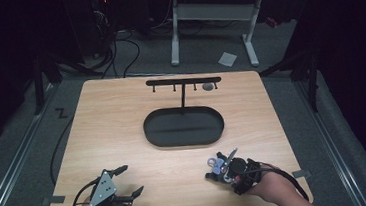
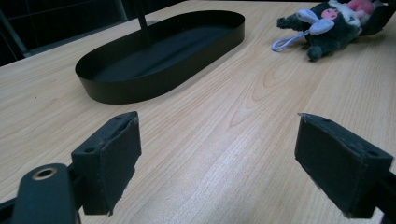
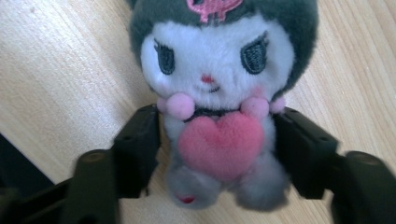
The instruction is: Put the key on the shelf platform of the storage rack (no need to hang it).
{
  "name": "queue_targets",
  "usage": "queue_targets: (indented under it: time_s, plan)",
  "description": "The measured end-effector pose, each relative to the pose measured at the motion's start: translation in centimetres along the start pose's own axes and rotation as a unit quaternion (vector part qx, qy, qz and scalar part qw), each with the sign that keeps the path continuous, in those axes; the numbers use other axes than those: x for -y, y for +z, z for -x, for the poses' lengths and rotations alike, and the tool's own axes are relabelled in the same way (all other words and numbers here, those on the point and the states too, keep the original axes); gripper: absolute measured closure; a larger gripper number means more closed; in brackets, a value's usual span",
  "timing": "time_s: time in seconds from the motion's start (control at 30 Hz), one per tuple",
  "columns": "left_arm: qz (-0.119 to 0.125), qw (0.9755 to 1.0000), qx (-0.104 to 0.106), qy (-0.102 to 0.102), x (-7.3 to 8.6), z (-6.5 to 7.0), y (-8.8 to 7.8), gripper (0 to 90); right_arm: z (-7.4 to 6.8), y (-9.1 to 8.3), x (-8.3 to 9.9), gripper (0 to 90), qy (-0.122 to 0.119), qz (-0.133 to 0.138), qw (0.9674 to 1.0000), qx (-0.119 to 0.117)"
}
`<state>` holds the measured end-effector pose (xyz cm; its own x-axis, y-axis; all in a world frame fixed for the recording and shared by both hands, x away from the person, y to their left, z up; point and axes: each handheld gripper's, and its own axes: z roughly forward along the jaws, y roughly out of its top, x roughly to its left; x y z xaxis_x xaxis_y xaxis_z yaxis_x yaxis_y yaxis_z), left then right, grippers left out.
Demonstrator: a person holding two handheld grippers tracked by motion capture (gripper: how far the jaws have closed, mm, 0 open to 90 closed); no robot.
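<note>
A small plush toy [image 3: 219, 70] with a dark grey hood, white face and pink heart lies on the wooden table [image 1: 122, 123] at the front right. My right gripper [image 3: 217, 144] is shut on its body, one black jaw on each side. The high view places this gripper [image 1: 224, 169] and the plush toy [image 1: 218, 166] just ahead of the person's right hand. My left gripper [image 1: 132, 178] rests at the front left, open and holding nothing. In its own view, the left gripper [image 2: 217, 158] has bare wood between its jaws, and the plush toy [image 2: 327, 23] shows a white loop cord [image 2: 285, 43].
A black oval tray [image 1: 183, 128] sits mid-table, with a black T-shaped hook stand [image 1: 183, 81] rising from its far side. A small grey item [image 1: 208, 86] hangs near the bar's right end. Beyond the table stand a white desk frame [image 1: 248, 37], floor cables and a paper scrap [image 1: 227, 58].
</note>
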<state>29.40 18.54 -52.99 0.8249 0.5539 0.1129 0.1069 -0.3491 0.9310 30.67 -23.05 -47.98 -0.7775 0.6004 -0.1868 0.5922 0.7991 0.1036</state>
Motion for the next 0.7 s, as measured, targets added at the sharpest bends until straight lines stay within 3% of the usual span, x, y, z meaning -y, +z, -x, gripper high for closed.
queue_targets:
  time_s: [0.1, 0.27, 0.43, 0.57, 0.63, 0.7]
  plan:
    - [0.000, 1.0000, 0.000, -0.003, 0.0, 0.0, 0.0, 15.0, 0.1, 0.2, 0.0, 44.2, 0.012, 0.003, 0.9999, -0.005]
    - [-0.001, 1.0000, 0.000, -0.002, 0.0, 0.0, 0.0, 15.0, 0.3, 0.4, 0.0, 45.2, 0.015, 0.004, 0.9999, -0.007]
    - [-0.001, 1.0000, 0.001, -0.001, 0.0, 0.0, 0.0, 15.0, 0.4, 0.4, -0.1, 46.8, 0.034, 0.003, 0.9993, -0.011]
    - [-0.001, 1.0000, 0.001, -0.001, 0.0, 0.0, 0.0, 15.0, 0.9, -0.6, -0.2, 47.1, 0.051, 0.012, 0.9985, -0.015]
    - [-0.001, 1.0000, 0.001, -0.002, 0.0, 0.0, 0.0, 15.0, 1.7, -1.7, -0.4, 47.0, 0.078, 0.026, 0.9965, -0.016]
    - [-0.001, 1.0000, 0.001, -0.002, 0.0, 0.0, 0.0, 15.0, 2.0, -2.1, -0.4, 46.9, 0.086, 0.030, 0.9957, -0.016]
